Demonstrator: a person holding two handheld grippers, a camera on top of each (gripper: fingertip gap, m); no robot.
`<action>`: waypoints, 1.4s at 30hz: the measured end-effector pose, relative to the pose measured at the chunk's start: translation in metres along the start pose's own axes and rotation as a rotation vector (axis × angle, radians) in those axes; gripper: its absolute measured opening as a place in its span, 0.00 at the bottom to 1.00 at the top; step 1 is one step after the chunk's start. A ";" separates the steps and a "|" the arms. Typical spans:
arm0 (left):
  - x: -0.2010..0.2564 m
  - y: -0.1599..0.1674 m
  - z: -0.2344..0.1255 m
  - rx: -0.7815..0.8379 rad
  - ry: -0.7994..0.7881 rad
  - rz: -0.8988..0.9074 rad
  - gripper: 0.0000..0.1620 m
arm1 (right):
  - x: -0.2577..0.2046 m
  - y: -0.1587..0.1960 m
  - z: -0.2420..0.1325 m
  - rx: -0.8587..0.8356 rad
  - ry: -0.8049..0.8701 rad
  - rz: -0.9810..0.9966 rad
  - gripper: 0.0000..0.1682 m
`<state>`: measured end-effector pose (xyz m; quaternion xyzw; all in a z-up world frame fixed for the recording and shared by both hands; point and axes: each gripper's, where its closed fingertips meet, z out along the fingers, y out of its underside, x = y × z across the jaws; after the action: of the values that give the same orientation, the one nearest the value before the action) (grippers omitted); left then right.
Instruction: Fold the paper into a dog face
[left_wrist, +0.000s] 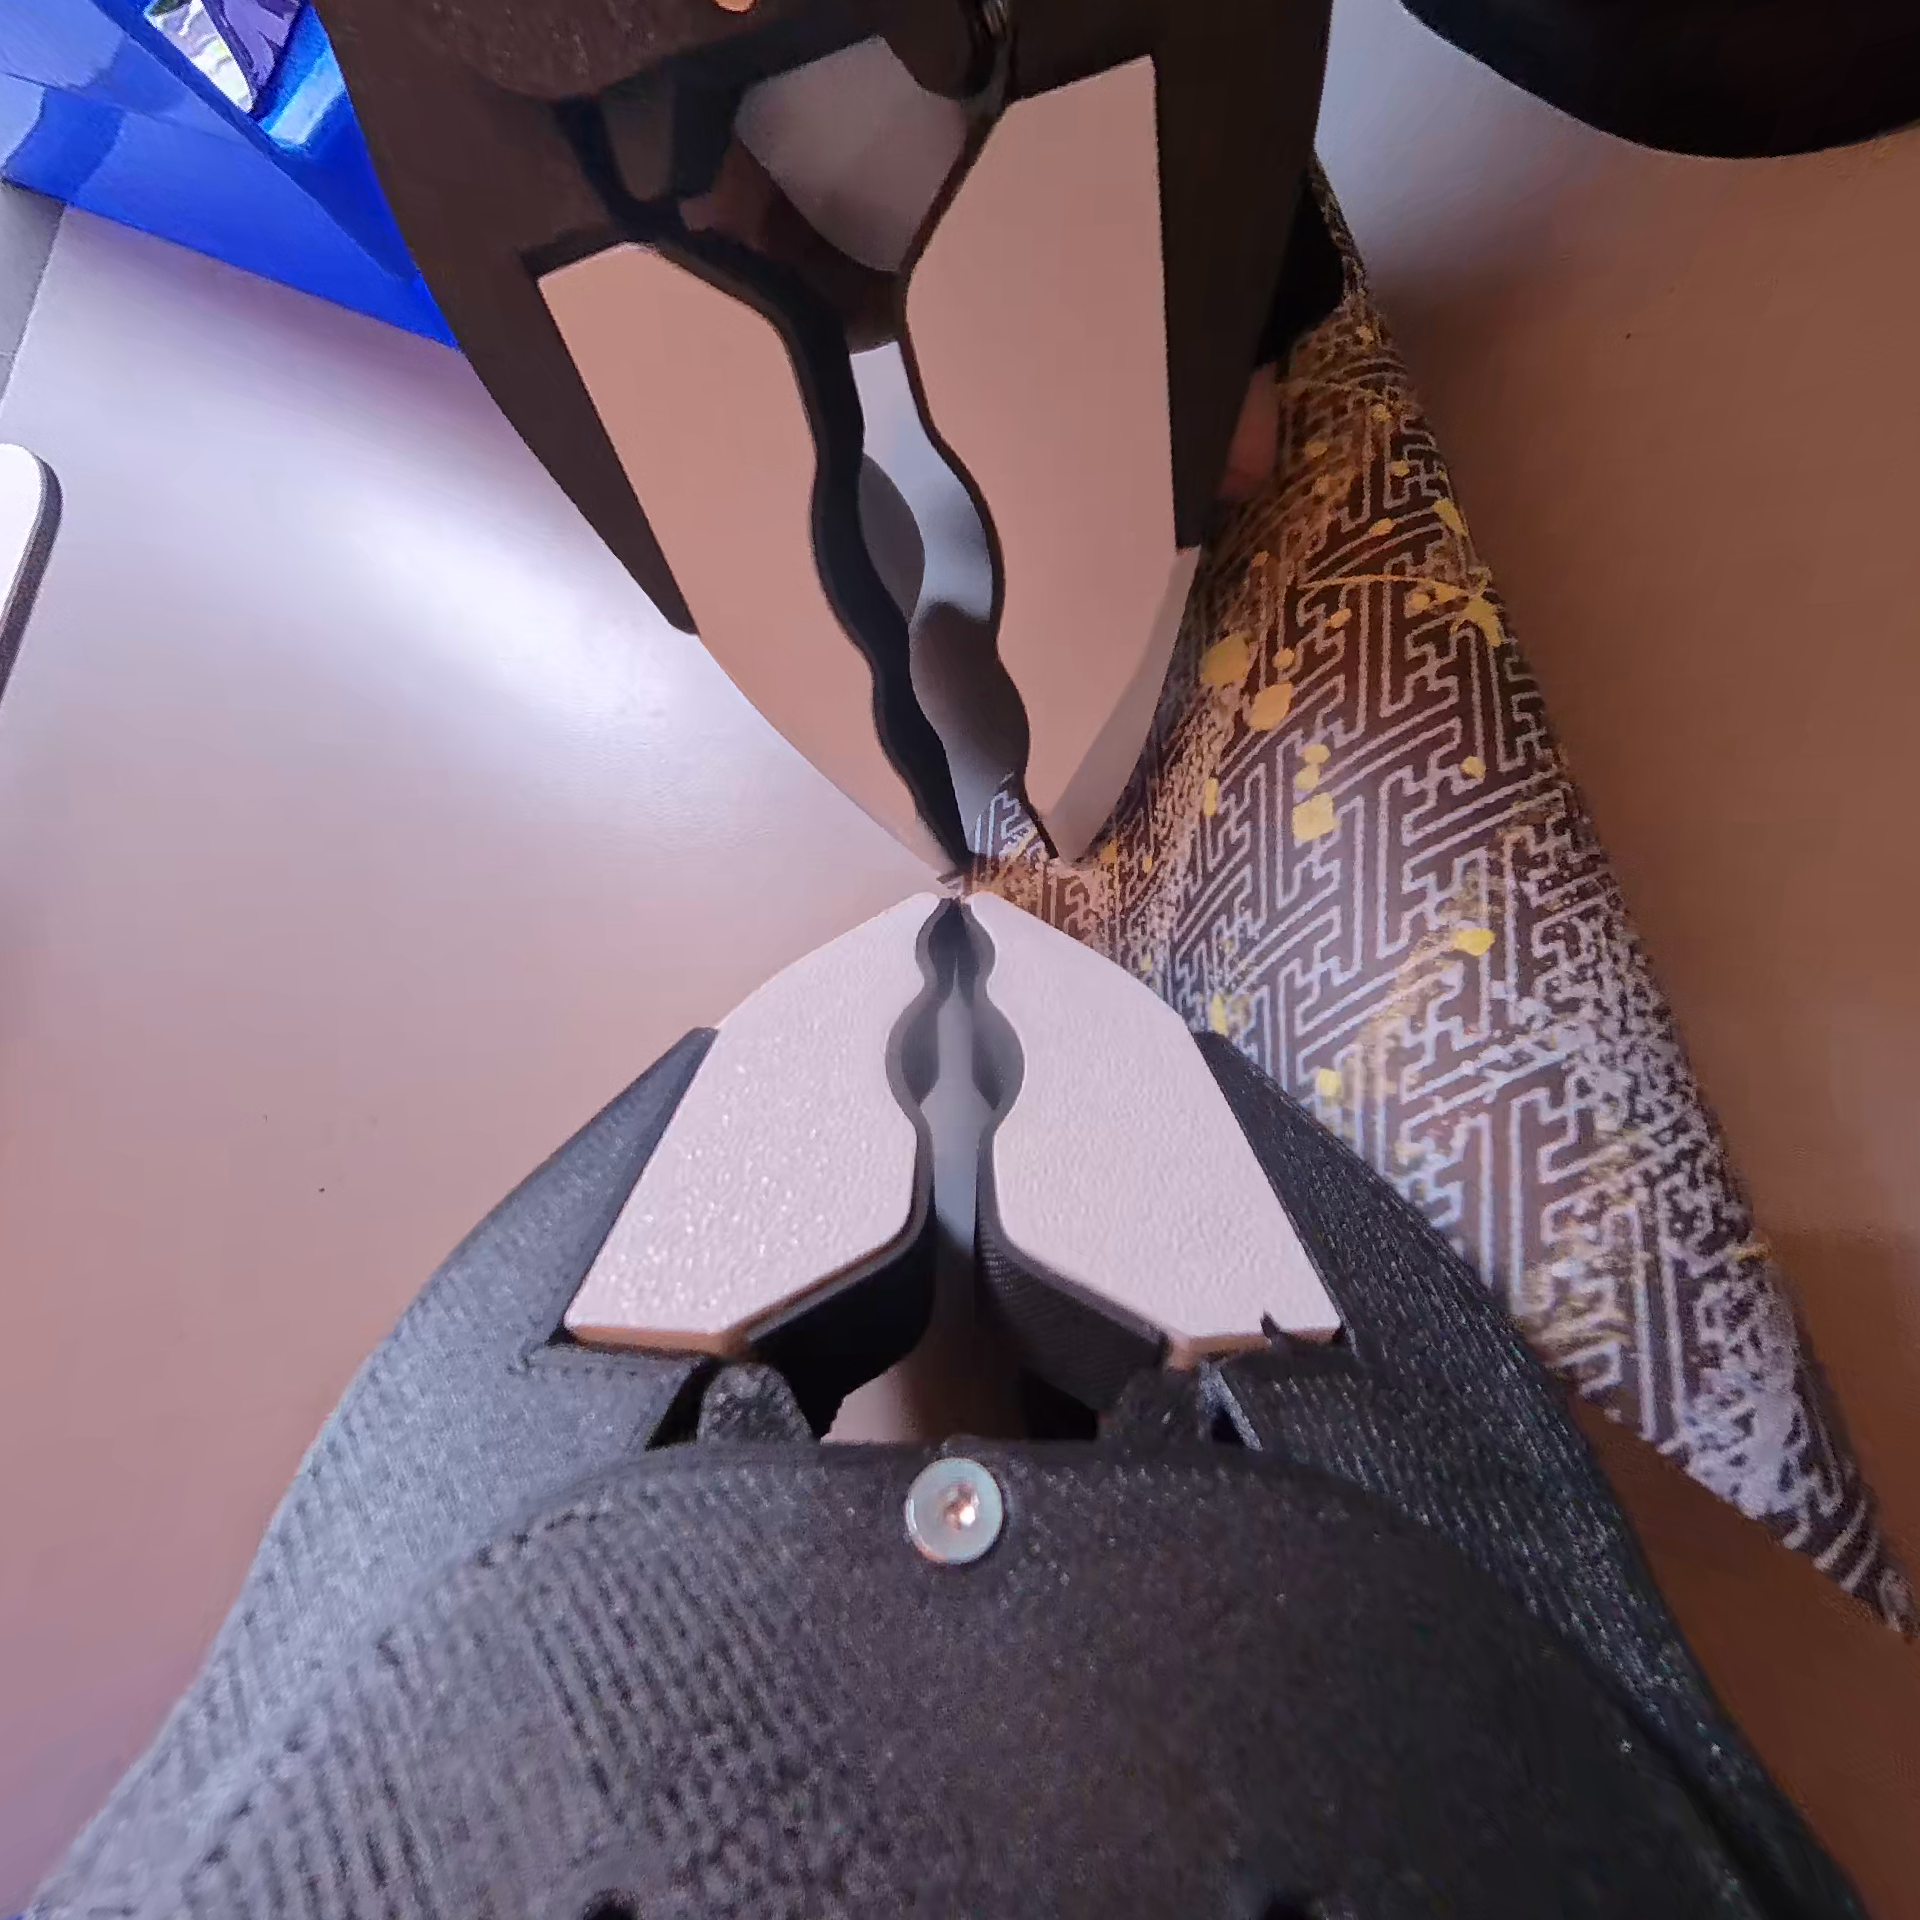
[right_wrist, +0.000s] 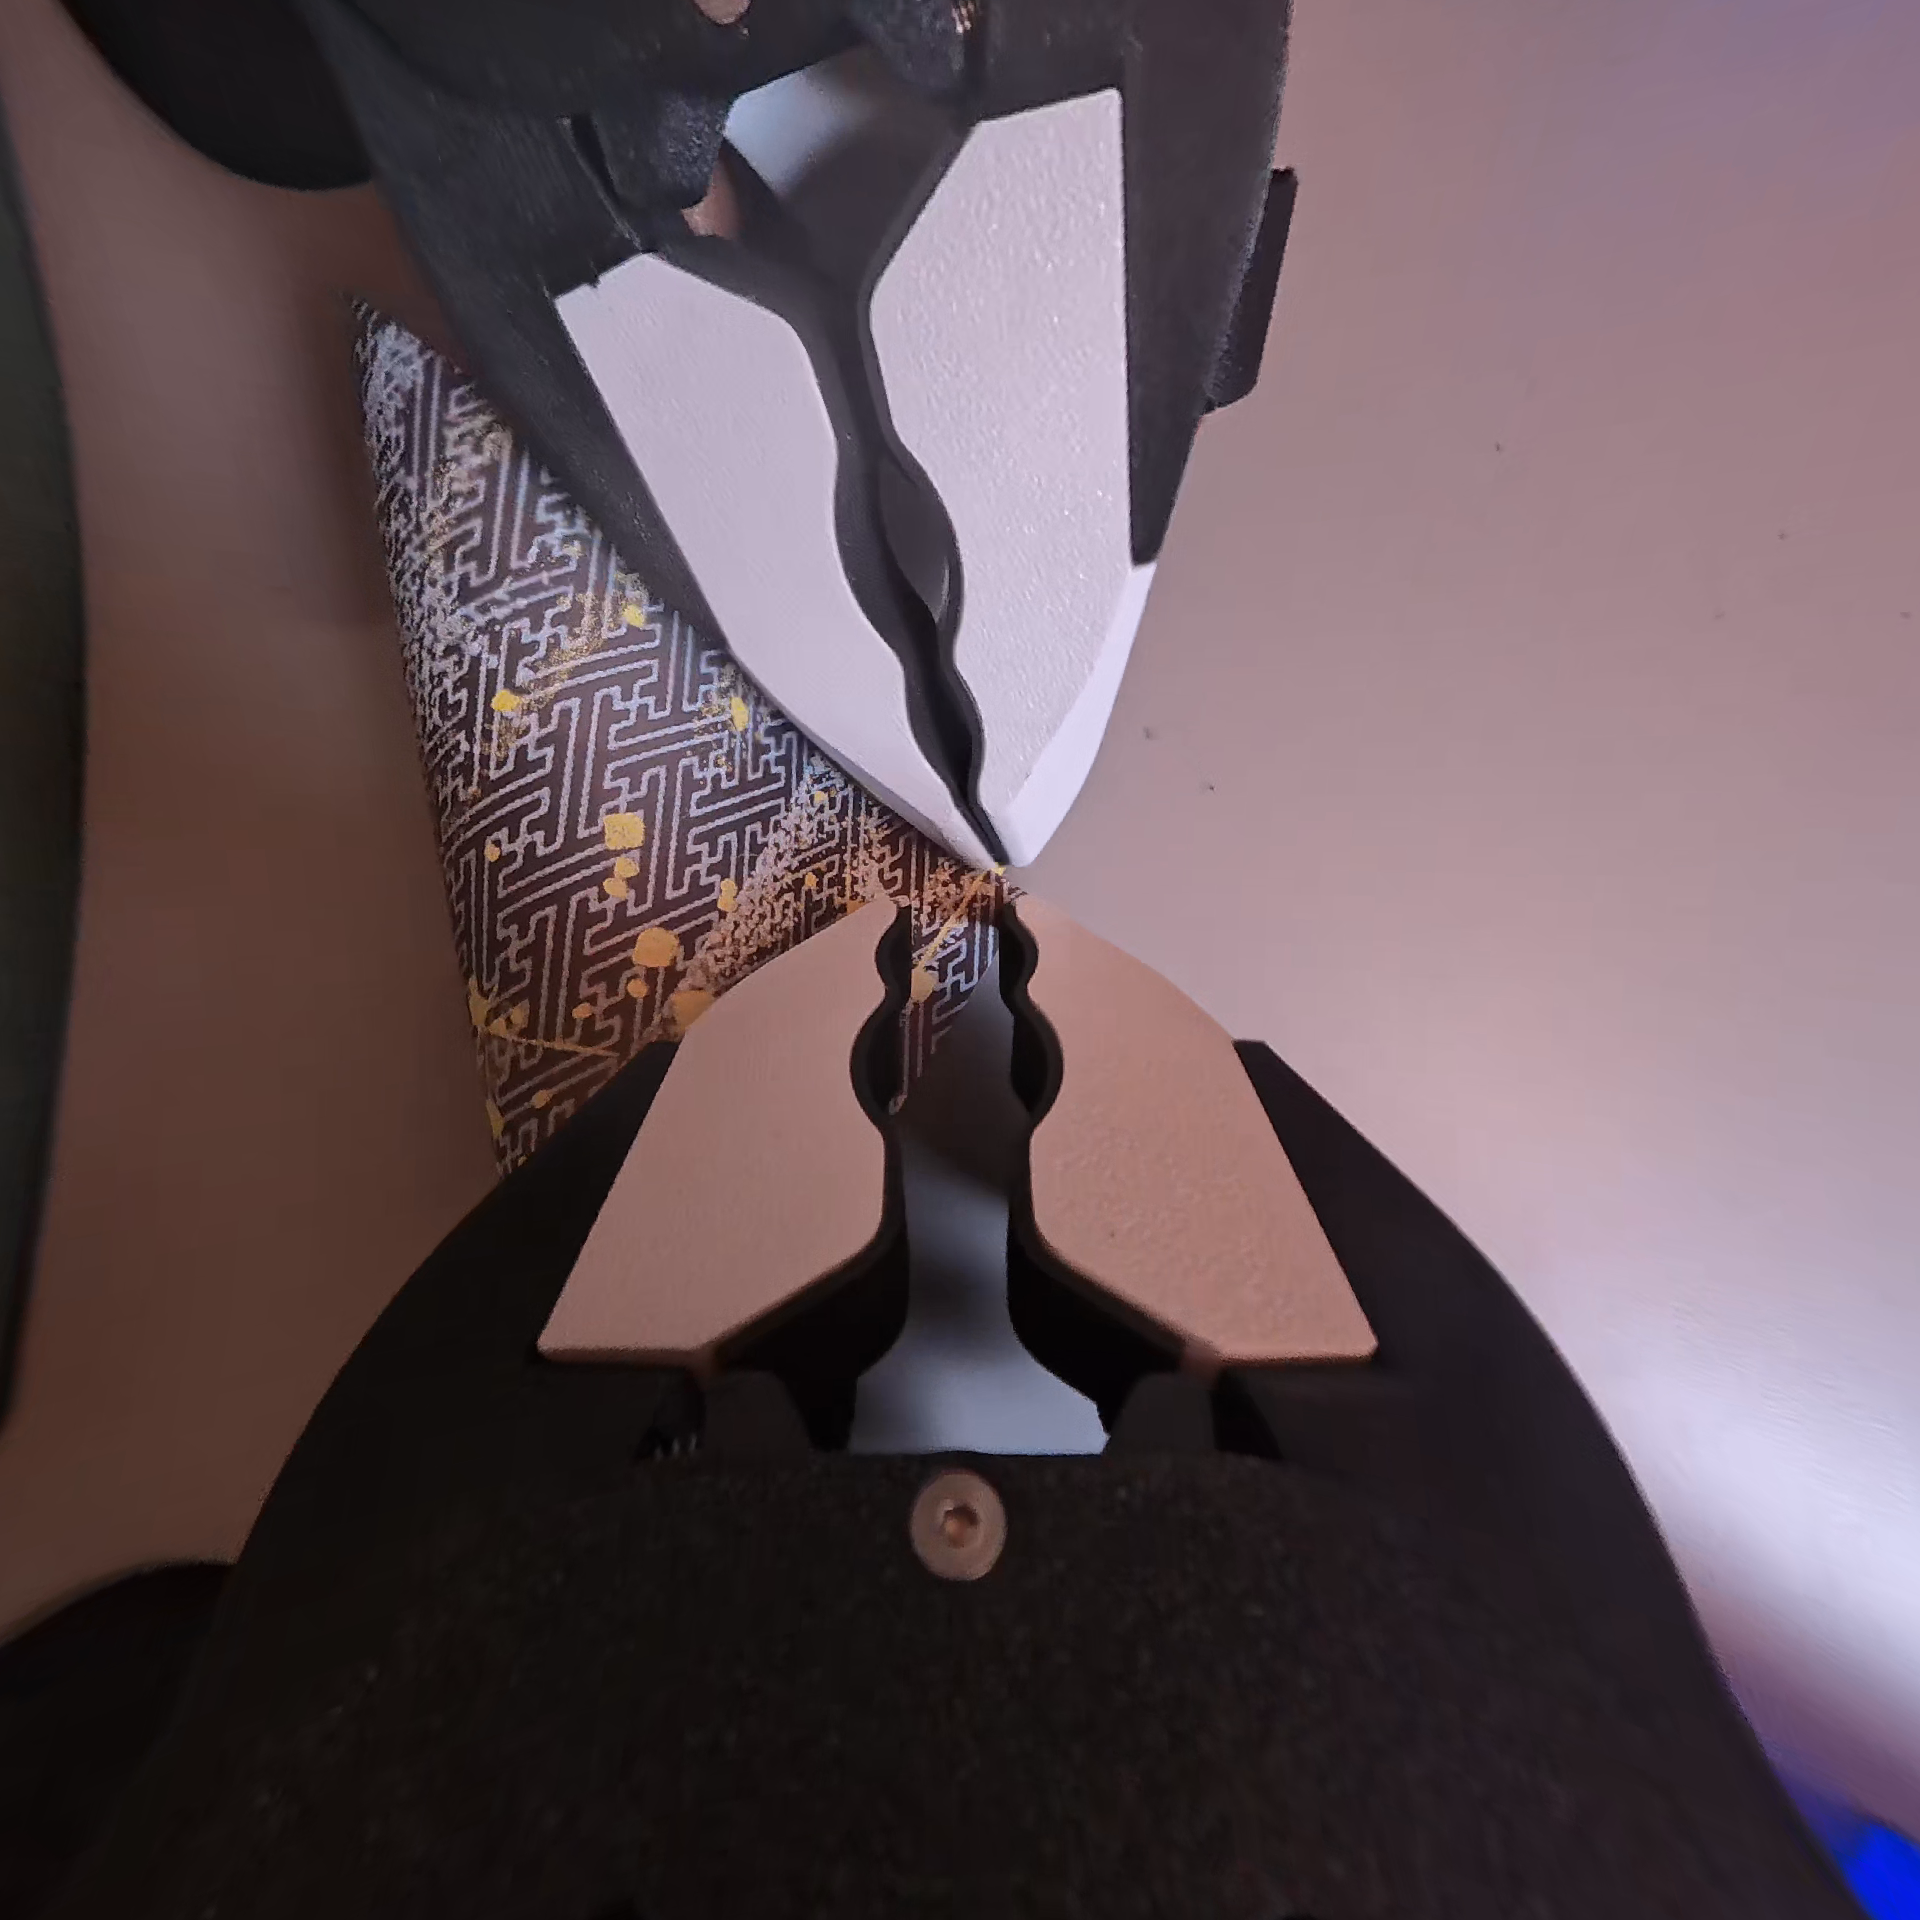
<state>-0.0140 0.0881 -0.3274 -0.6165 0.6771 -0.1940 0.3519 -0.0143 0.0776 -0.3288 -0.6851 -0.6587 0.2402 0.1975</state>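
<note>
Mid-fold, by the look of it: patterned paper (left_wrist: 1455, 935) lying as a dark triangle with gold flecks on the pale tabletop (left_wrist: 364, 935), one pointed corner caught where both tools meet tip to tip. Left hand-held gripper (left_wrist: 954, 902) nearly closed, tips pressing at that corner; pinching or only pressing, cannot tell. Right hand-held gripper (right_wrist: 956, 914) narrow, corner of the paper between its fingers. Next, probably: lift and swing the corner over for an ear, then crease. Blue box (left_wrist: 208, 156) far left, well apart; nothing blocking.
</note>
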 end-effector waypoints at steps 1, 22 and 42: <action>0.000 0.000 0.000 0.000 -0.001 0.000 0.00 | -0.001 0.000 0.000 0.001 0.000 -0.008 0.09; 0.014 0.002 -0.007 -0.012 0.092 -0.002 0.00 | -0.009 -0.004 0.003 0.019 0.015 -0.098 0.10; 0.061 0.004 -0.076 0.029 0.154 -0.105 0.30 | -0.010 -0.004 0.003 -0.018 0.073 -0.085 0.09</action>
<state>-0.0706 0.0162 -0.2933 -0.6292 0.6661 -0.2687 0.2969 -0.0198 0.0678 -0.3283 -0.6664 -0.6818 0.2006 0.2252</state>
